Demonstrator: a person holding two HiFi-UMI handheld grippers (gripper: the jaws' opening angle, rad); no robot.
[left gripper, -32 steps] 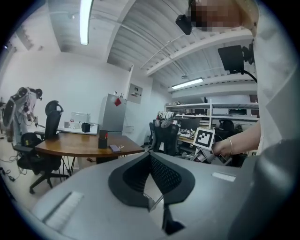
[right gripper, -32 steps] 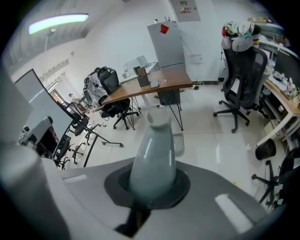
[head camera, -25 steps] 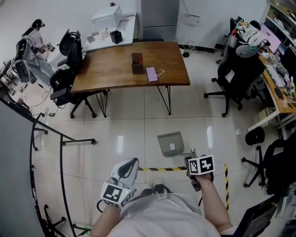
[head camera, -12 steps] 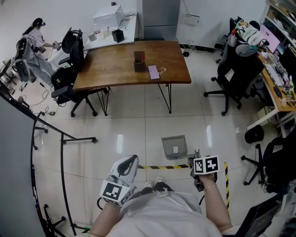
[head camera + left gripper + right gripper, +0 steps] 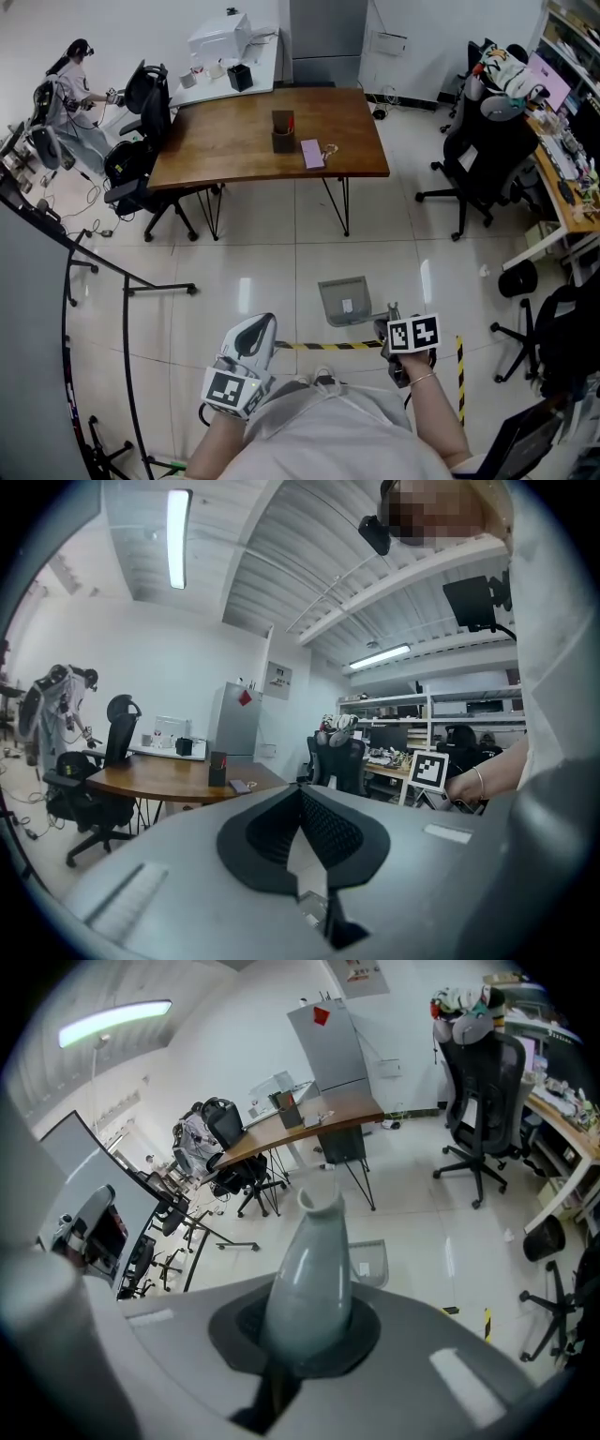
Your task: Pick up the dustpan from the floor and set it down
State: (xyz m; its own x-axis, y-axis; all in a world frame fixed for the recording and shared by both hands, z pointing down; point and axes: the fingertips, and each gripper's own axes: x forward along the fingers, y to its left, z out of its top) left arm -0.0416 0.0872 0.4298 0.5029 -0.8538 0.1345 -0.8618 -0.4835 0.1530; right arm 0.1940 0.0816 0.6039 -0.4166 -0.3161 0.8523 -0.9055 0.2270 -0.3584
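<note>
Head view, from its bottom edge: clamped shut on the grey handle (image 5: 309,1274) by the right gripper (image 5: 392,321), with the dustpan (image 5: 344,300) jutting toward eleven o'clock over the pale floor (image 5: 244,244), at six o'clock from the wooden table (image 5: 234,141); hard to tell whether clear of the tiles. Parked idle at nine o'clock of that, the left gripper (image 5: 251,342), jaws pressed together on nothing. Judged as the carry stage, pickup apparently done: next, choose a spot, lower until the pan sits flat, then ease the jaws apart and back away along the handle.
</note>
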